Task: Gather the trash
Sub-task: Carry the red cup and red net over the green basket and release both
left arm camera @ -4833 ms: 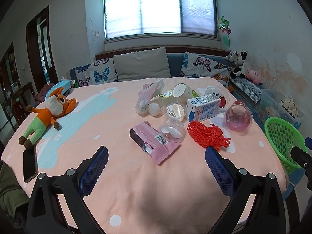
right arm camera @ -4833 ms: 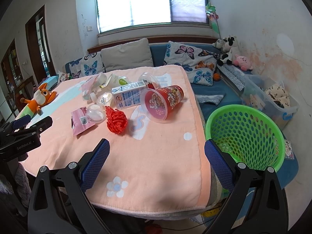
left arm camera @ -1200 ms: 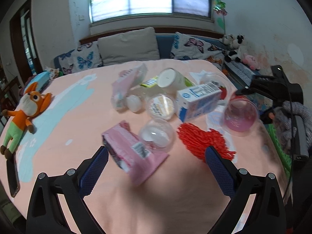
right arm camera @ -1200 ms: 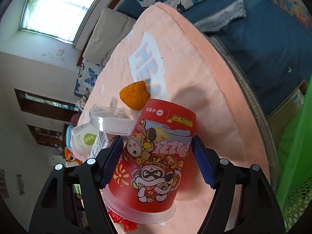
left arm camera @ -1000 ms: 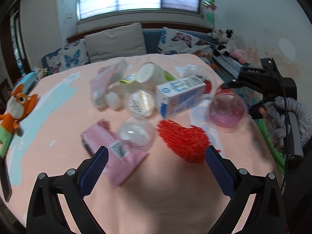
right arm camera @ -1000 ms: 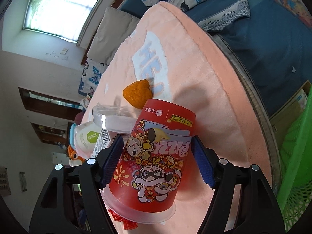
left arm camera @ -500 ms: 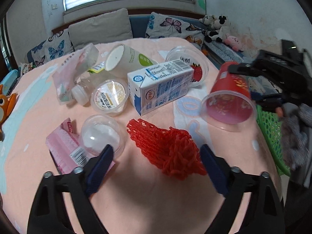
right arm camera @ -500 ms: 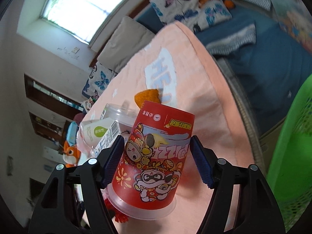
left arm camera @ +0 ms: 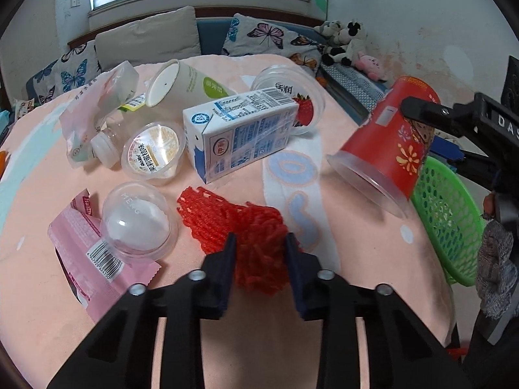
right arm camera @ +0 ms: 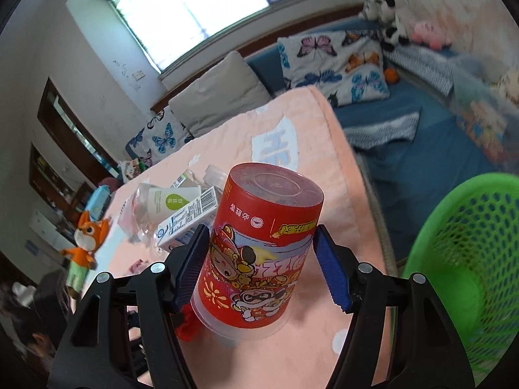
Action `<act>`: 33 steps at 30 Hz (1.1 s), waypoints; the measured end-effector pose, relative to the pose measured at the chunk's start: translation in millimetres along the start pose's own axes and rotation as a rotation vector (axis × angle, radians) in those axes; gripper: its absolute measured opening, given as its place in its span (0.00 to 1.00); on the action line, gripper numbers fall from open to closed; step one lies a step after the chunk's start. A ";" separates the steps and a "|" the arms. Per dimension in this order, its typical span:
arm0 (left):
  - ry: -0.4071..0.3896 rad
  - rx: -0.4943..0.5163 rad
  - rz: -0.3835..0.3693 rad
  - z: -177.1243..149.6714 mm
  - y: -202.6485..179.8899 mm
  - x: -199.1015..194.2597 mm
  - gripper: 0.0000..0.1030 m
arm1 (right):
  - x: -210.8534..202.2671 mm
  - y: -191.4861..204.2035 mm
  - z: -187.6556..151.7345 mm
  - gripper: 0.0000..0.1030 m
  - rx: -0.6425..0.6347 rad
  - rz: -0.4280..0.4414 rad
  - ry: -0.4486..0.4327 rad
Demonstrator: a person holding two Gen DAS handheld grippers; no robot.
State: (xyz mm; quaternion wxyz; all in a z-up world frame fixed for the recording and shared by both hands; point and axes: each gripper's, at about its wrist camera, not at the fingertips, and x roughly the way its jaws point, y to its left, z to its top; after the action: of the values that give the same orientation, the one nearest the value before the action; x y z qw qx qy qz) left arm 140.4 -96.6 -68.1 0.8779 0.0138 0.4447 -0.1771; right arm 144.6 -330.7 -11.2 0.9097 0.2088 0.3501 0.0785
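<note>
My right claw [right arm camera: 259, 259] is clamped on the red cup [right arm camera: 259, 253], both pads pressed to its sides, with the cup lifted clear of the pink tabletop [right arm camera: 324, 162] and its open mouth tilted toward me. In the left wrist view the same cup [left arm camera: 389, 149] hangs at the right of the frame, just beside the green basket [left arm camera: 447, 214]. In the right wrist view the basket [right arm camera: 460, 259] fills the lower right.

My left claw [left arm camera: 259, 246] has closed in on the red mesh netting [left arm camera: 233, 220] at lower centre, pads pressed into its near end. I believe it has a grip, though the netting is so soft that I cannot be sure it is truly pinched.

The rest of the trash lies in the middle and upper left of the left wrist view: milk carton [left arm camera: 240, 136], pudding cup [left arm camera: 152, 152], clear dome lid [left arm camera: 139, 223], pink wrapper [left arm camera: 87, 259], paper cup [left arm camera: 185, 84].

The risks as I judge them: the cup is thin and tapered, so a hard squeeze could buckle it, or it could slide out mouth-first before it clears the basket rim. The netting could snag the dome lid or wrapper beside it and drag them along. It may also simply stretch and slip free when I lift.
</note>
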 end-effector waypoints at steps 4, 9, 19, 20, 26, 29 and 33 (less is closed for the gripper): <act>-0.013 -0.006 -0.009 -3.9 4.2 -6.8 0.21 | -11.4 9.2 -3.6 0.64 -0.045 -0.022 -0.024; -0.016 -0.038 -0.036 -10.5 14.5 -11.1 0.18 | -25.2 11.9 -5.0 0.64 -0.063 -0.036 -0.043; -0.072 -0.049 -0.100 -10.7 23.4 -42.1 0.15 | -57.6 15.8 -5.6 0.64 -0.082 -0.056 -0.077; -0.076 -0.051 -0.112 -9.8 23.0 -46.4 0.15 | -61.1 15.5 -6.0 0.64 -0.084 -0.061 -0.083; -0.112 -0.017 -0.154 -4.0 8.1 -65.7 0.15 | -90.5 1.9 -10.1 0.64 -0.082 -0.141 -0.122; -0.120 0.005 -0.170 -0.3 -3.6 -71.5 0.15 | -105.5 -11.3 -11.2 0.64 -0.079 -0.192 -0.143; -0.131 0.043 -0.175 4.1 -20.6 -78.4 0.15 | -122.8 -33.4 -15.6 0.64 -0.074 -0.266 -0.165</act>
State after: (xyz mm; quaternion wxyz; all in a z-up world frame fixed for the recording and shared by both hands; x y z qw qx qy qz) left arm 94.4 -93.3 -1.3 0.8858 -0.0176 0.3819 -0.2630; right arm 42.8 -391.2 38.1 0.9448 0.1327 0.2959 -0.0474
